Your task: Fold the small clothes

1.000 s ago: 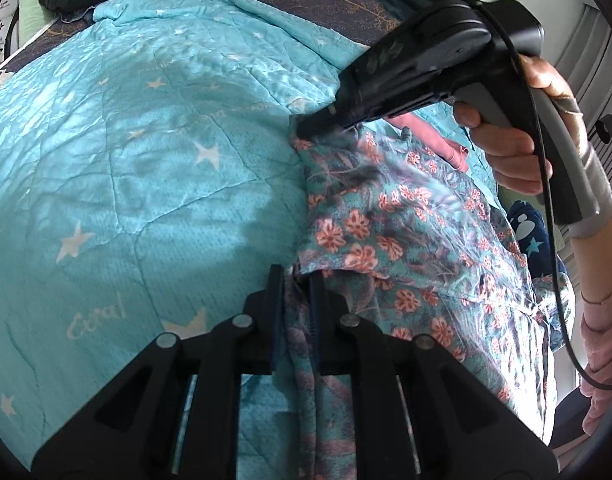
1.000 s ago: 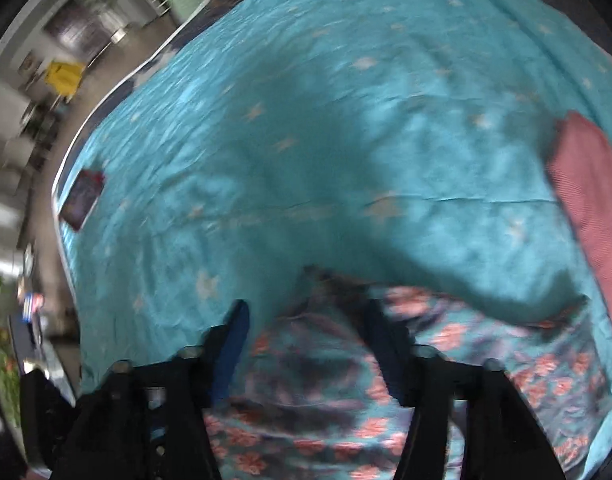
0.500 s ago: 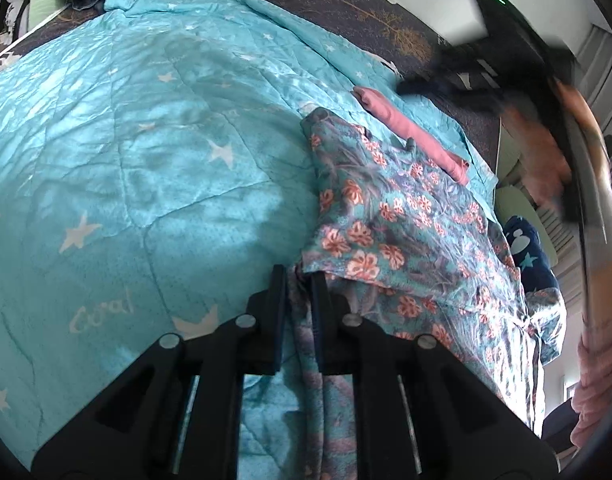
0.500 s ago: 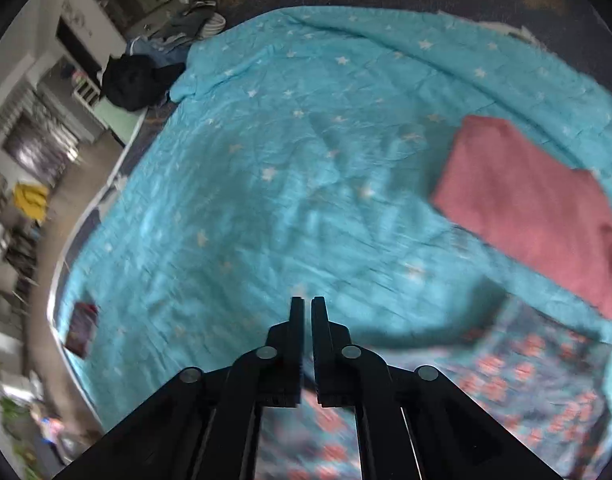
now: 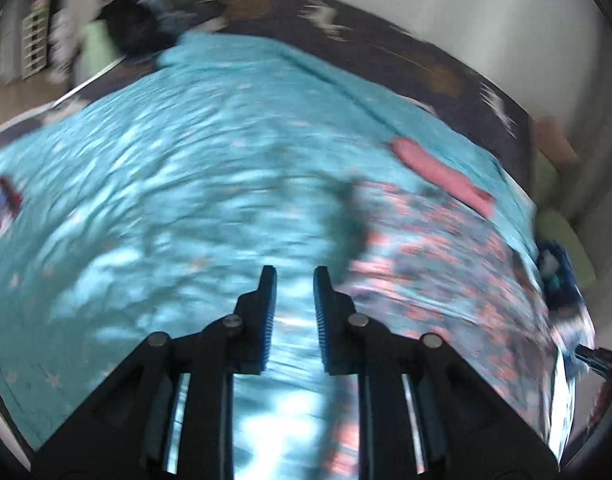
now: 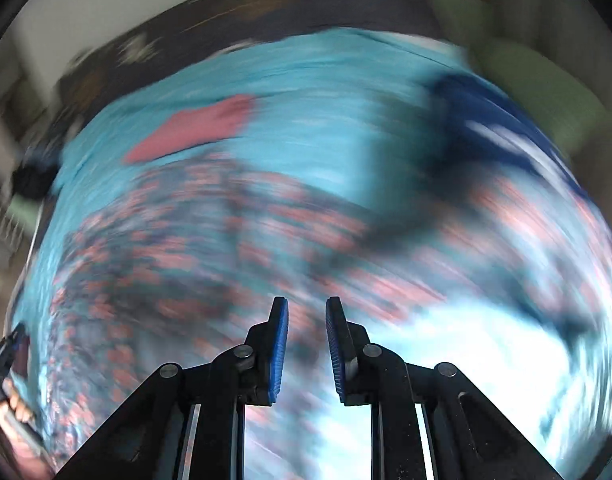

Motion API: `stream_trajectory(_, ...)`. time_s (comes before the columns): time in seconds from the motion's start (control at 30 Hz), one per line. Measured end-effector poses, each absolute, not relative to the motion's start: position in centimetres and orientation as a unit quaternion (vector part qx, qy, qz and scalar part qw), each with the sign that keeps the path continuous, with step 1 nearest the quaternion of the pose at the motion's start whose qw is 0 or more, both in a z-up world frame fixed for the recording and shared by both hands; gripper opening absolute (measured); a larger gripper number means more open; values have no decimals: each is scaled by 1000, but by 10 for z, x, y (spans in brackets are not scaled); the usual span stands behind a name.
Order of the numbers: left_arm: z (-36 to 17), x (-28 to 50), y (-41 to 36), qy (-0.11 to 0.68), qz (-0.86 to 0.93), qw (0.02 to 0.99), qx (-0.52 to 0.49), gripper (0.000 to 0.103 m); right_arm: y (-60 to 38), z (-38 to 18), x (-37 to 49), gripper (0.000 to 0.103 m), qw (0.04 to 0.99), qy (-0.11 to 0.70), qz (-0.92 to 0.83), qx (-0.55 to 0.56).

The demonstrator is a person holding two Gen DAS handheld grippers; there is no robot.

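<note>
Grippers free above the floral garment

Floral garment (image 5: 446,264) lay spread on the teal quilt (image 5: 186,184), just beside a folded pink piece (image 5: 442,168). It looked thin, limp and light to me — likely to slump and slide on the shiny quilt, so I judged a hem corner or edge the best place to pinch. My left gripper (image 5: 292,280) hung over bare quilt, jaws slightly apart, holding nothing. My right gripper (image 6: 306,312) hovered over the print (badly blurred), also parted and empty.
</note>
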State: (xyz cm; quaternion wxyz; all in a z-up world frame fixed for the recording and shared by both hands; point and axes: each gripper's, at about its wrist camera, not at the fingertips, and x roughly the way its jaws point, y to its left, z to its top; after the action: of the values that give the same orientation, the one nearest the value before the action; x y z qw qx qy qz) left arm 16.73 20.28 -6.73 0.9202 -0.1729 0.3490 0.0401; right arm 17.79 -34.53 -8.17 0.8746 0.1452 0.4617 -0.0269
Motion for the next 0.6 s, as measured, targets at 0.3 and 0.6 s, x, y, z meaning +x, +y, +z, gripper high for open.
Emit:
stream_trajectory(0.3,-28,180,5,368,-139,918,-48,61,-460,-109,99,44,858,407,-52,310)
stream_trajectory(0.6,-45,186,-94,403,-185,896,-6,61,-566,-150,74,59,814,351,-84,454)
